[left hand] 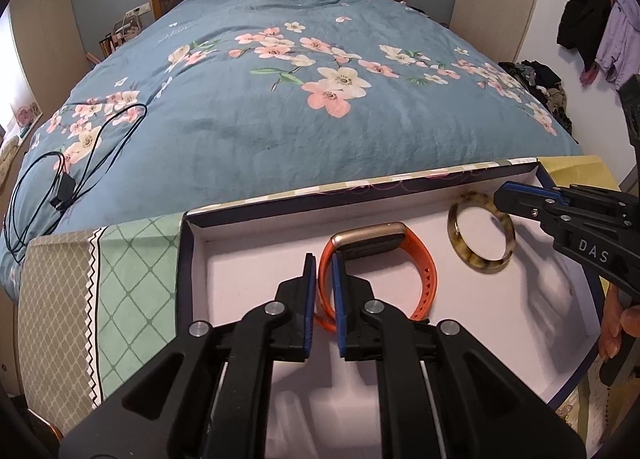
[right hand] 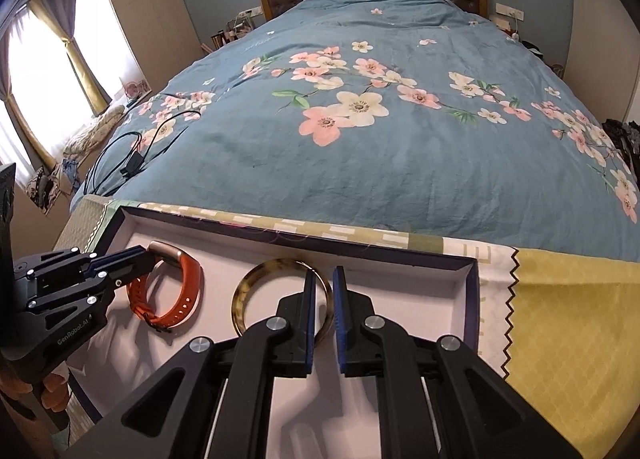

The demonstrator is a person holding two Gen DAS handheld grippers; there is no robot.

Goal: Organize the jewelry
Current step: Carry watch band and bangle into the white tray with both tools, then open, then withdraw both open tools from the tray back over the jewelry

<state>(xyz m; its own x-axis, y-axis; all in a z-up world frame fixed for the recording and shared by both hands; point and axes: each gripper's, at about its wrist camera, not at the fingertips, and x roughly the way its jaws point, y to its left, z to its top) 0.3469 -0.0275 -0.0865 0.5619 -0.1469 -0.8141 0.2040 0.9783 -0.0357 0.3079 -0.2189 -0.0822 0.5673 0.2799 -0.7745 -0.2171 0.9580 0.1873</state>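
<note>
An orange-strapped watch [left hand: 416,279] with a gold case lies in the white-lined box [left hand: 248,259]. My left gripper [left hand: 323,259] straddles its strap, one finger on each side, with a narrow gap; the strap passes between the pads. A tortoiseshell bangle [left hand: 466,255] lies to the right of the watch. My right gripper [right hand: 323,273] straddles the bangle's [right hand: 256,279] right rim, with a narrow gap showing. In the right wrist view the left gripper [right hand: 146,251] sits at the watch [right hand: 188,291].
The box [right hand: 472,279] rests on a patchwork cloth [left hand: 132,259] at the foot of a bed with a blue floral duvet [left hand: 320,99]. A black cable [left hand: 80,163] lies on the duvet's left. Clothes hang on the right wall [left hand: 596,27].
</note>
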